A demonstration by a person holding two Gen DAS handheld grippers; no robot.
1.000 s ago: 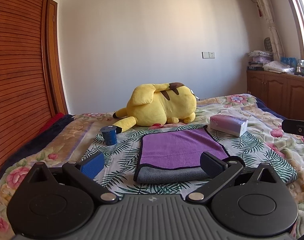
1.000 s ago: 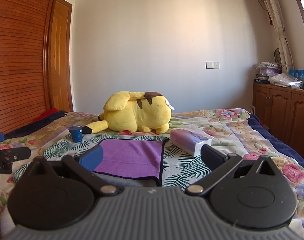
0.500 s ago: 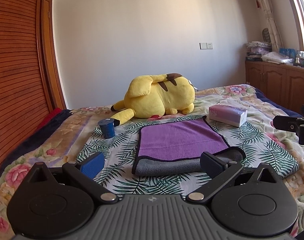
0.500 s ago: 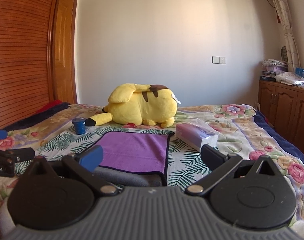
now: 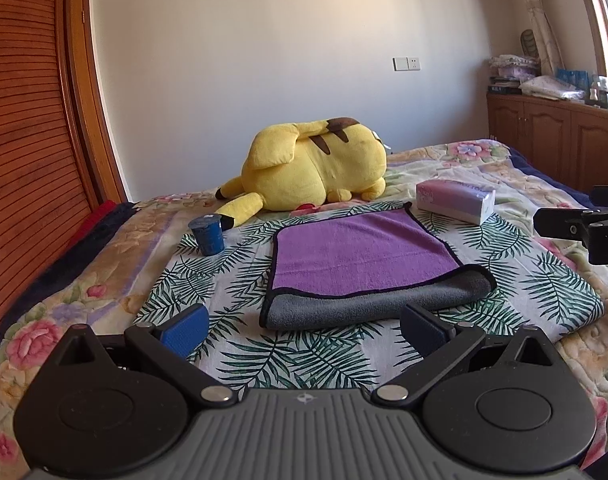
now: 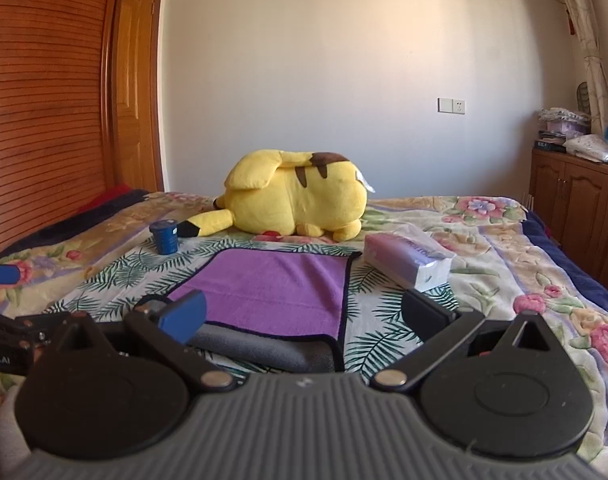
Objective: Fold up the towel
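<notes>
Left gripper [image 6: 8,344] body, at the left edge of the right wrist view: white letters "bot.AI", start cut off. Tissue pack [image 6: 407,262] print too blurred to read.

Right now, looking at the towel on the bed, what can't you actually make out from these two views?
- Towel near edge: right wrist view, hidden behind the right gripper body.
- Tissue pack print: both views, too small to read.
- Blue cup contents: the lid covers them.
- Right gripper in left wrist view: cut off by the frame edge.

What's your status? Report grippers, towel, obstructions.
Left gripper open, empty. Right gripper open, empty. Towel flat on bed, near edge folded over, grey side up. Tissue pack and blue cup beside towel, apart.
</notes>
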